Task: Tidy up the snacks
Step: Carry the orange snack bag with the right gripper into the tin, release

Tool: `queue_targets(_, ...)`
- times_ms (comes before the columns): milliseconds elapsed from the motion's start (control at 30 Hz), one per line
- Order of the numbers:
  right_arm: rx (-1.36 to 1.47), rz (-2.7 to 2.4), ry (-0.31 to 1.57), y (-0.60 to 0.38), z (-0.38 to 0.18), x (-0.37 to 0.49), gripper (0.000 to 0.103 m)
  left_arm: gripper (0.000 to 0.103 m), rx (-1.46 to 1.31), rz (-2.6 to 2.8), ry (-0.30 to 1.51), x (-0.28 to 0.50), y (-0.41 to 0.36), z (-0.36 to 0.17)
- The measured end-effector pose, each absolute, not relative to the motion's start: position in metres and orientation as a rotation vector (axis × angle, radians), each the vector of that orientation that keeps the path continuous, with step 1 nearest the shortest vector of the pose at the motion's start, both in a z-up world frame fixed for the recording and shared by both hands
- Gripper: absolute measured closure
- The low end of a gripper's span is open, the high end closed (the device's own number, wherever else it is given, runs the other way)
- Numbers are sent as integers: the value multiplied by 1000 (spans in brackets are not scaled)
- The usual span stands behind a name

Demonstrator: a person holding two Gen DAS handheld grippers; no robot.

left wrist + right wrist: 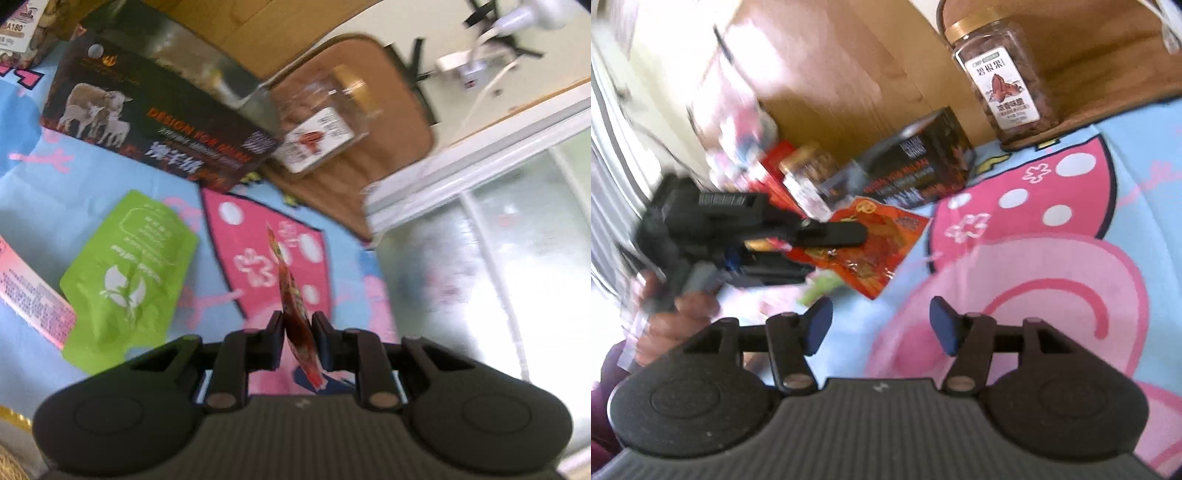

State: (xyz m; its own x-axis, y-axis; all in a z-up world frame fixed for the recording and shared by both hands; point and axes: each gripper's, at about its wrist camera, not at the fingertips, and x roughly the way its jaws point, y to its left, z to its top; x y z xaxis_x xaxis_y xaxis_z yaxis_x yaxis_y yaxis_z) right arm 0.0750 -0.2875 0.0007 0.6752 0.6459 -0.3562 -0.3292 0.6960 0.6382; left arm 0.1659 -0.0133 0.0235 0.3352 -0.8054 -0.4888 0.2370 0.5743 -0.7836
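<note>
The left gripper (298, 328) has its fingers clamped on a red snack packet (295, 314), seen edge-on, print unreadable; the right gripper's (882, 328) fingers stand apart, empty.

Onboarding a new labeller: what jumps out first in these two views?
The red-orange snack packet, pinched edge-on in the left hand-held gripper above the bright pink-and-blue cartoon cloth; the right wrist view shows its printed face. Behind it lies the black box with sheep pictures; a green pouch lies flat left of the left gripper. The right hand-held gripper stands open and empty, with a gold-lidded nut jar upright at the cloth's far edge.
</note>
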Motion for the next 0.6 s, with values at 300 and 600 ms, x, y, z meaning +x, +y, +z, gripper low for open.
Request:
queue_targets(300, 694, 671, 582, -273, 20, 99, 91, 86, -672, -751, 918, 162, 10, 46)
queue_targets(600, 595, 672, 509, -230, 55, 152, 93, 86, -564, -655, 809, 207, 33, 86)
